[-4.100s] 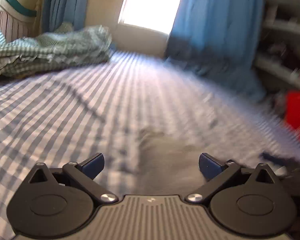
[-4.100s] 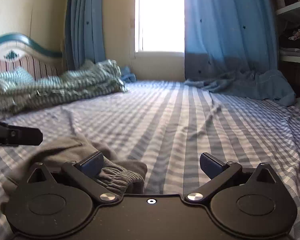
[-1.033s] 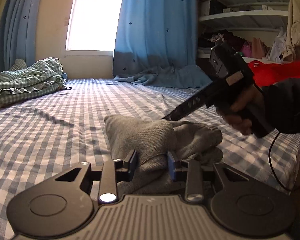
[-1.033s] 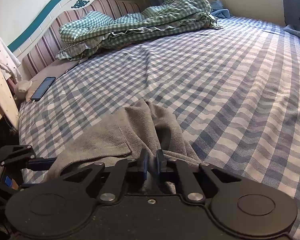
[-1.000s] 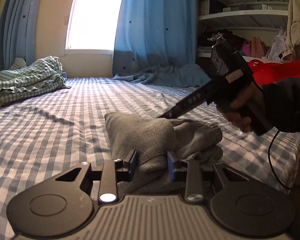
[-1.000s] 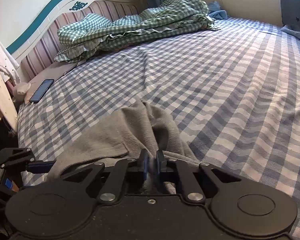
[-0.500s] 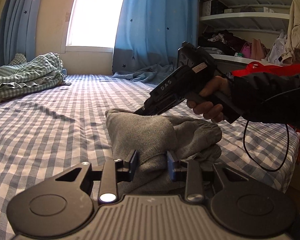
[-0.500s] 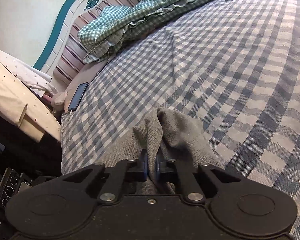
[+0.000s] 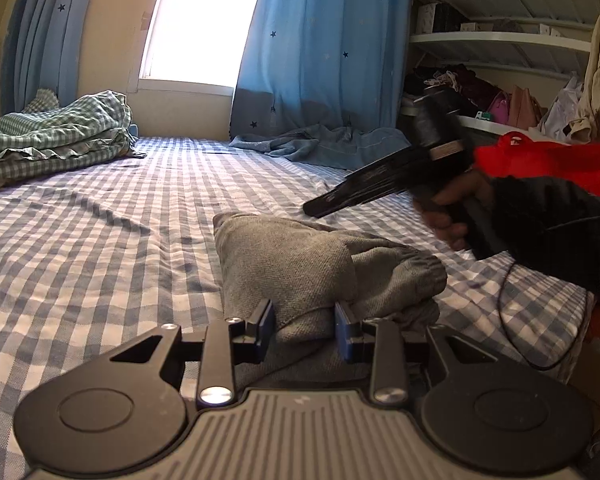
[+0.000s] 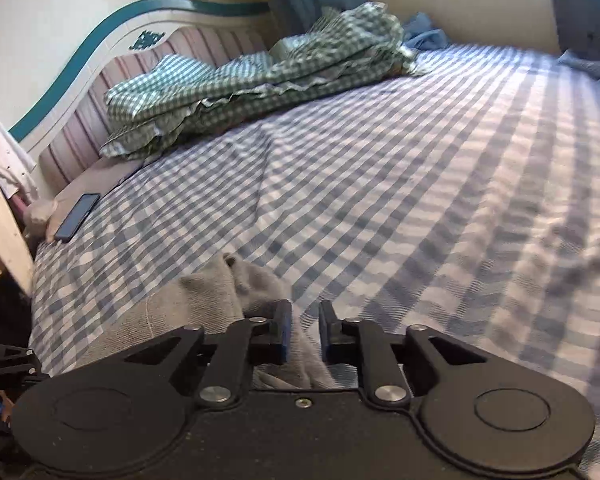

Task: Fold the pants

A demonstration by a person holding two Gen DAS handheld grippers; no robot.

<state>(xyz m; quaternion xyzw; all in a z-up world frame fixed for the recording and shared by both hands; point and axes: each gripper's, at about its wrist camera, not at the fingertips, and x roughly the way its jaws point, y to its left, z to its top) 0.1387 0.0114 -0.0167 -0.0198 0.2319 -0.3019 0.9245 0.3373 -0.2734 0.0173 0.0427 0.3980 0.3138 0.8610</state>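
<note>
The grey pants [image 9: 300,264] lie bunched in a thick folded pile on the blue checked bed sheet [image 9: 100,240]. My left gripper [image 9: 303,326] is shut on a fold of the pants at the near edge of the pile. My right gripper [image 10: 303,327] has its jaws slightly apart above the pants [image 10: 204,304], with no cloth pinched between them. In the left wrist view the right gripper [image 9: 320,208] is held by a hand in a dark sleeve, above and behind the pile, clear of the cloth.
A green checked blanket [image 10: 260,80] lies by the striped headboard [image 10: 80,136]. A phone [image 10: 77,217] lies at the bed's left edge. Blue curtains [image 9: 324,52] and cluttered shelves [image 9: 500,80] stand beyond the bed. A red bag [image 9: 548,164] is on the right.
My right gripper has let go of the pants fold, opened a little and lifted away to the right. My left gripper keeps its hold on the pants.
</note>
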